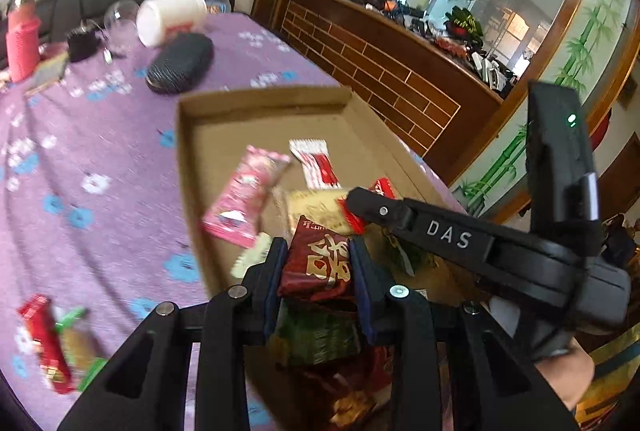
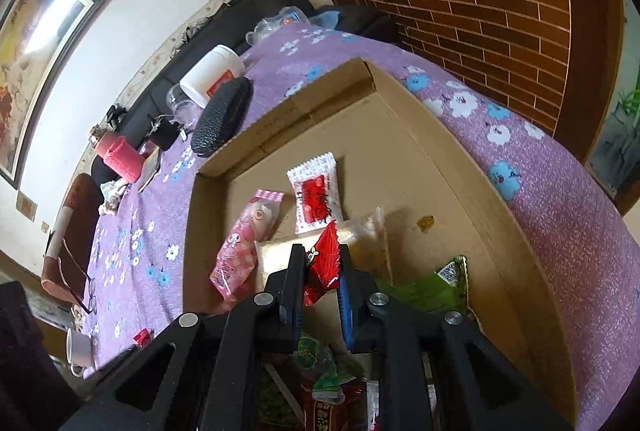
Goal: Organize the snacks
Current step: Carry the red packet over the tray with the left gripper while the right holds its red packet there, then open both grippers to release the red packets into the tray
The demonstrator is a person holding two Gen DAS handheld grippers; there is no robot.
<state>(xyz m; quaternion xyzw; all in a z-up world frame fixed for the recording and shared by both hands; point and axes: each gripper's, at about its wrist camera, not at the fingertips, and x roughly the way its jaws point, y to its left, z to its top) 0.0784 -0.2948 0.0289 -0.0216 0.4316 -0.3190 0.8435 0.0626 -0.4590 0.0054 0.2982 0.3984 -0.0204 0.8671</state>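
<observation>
Loose snacks (image 1: pixel 48 343) at my left view's lower corner are motion-blurred, labels unreadable. Packets (image 2: pixel 328 387) under my right gripper run off the bottom edge, mostly hidden by its frame.

The left gripper (image 1: pixel 318 263) points forward and slightly down, its two fingers (image 1: pixel 276 271) closed on a dark red packet (image 1: pixel 318 261) that fills the gap between the blue pads. The right gripper (image 2: pixel 322 271) reaches forward in the same way, its fingers (image 2: pixel 294 279) pinching a small red packet (image 2: pixel 324 265) whose top pokes out past the tips. In the left wrist view the right gripper (image 1: pixel 480 243) crosses from the right just beyond the left fingertips, with the person's right hand (image 1: pixel 568 371) gripping its handle at the lower right.
</observation>
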